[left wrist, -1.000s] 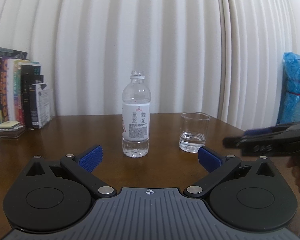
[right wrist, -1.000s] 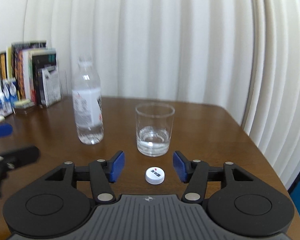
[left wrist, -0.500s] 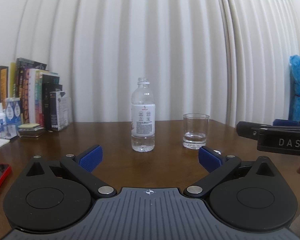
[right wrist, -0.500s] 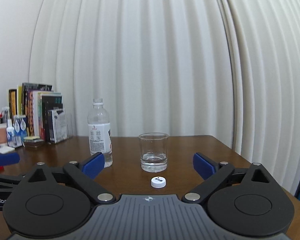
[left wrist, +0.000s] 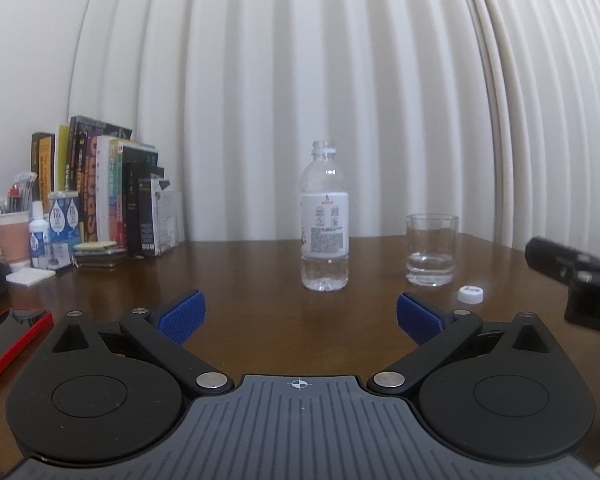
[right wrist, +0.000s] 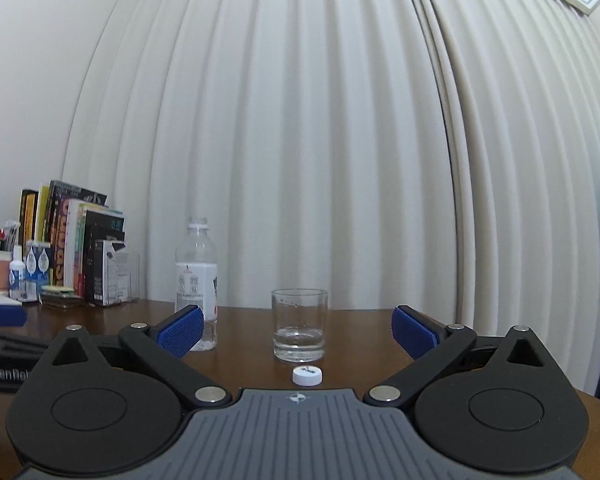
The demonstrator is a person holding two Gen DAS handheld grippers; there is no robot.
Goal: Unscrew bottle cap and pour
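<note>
Both grippers have drawn back from the wooden table [left wrist: 260, 276] since a second ago, so the water bottle [left wrist: 324, 216] and drinking glass [left wrist: 432, 249] now sit smaller and farther off in each wrist view. Left gripper [left wrist: 300, 312] has its blue pads spread wide with nothing between them; right gripper [right wrist: 298, 330] is likewise spread apart and empty.

Uncapped, the bottle stands upright toward the table's back edge, with only a shallow pool of water at its base. Just to its right is the glass, holding a little water, and the white cap [right wrist: 307, 375] lies flat on the wood just in front of the glass (toward the near edge). Books [left wrist: 100, 184] are stacked at the back left corner, and a red phone [left wrist: 8, 340] lies at the near left edge.

By my judgement the pour is done. What remains risky: the light, near-empty bottle would tip easily if a returning pad clipped it, and the loose cap could be swept off the near edge.
</note>
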